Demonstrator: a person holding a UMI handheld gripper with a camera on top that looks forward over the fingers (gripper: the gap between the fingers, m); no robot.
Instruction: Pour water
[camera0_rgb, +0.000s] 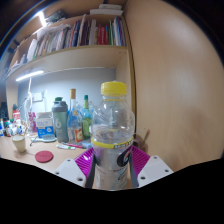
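Note:
A clear plastic bottle (112, 130) with a yellow cap and a black and yellow label stands upright between my fingers. My gripper (112, 163) is shut on the bottle, with the magenta pads (86, 160) pressing on its lower sides at left and right. The bottle's base is hidden behind the fingers. A white cup (19, 144) stands on the desk far to the left.
Left of the bottle the wooden desk (55, 165) carries a red lid (43, 156), a dark flask (60, 119), more bottles (79, 116) and small items. A bookshelf (75, 40) hangs above. A beige wall panel (175, 80) rises to the right.

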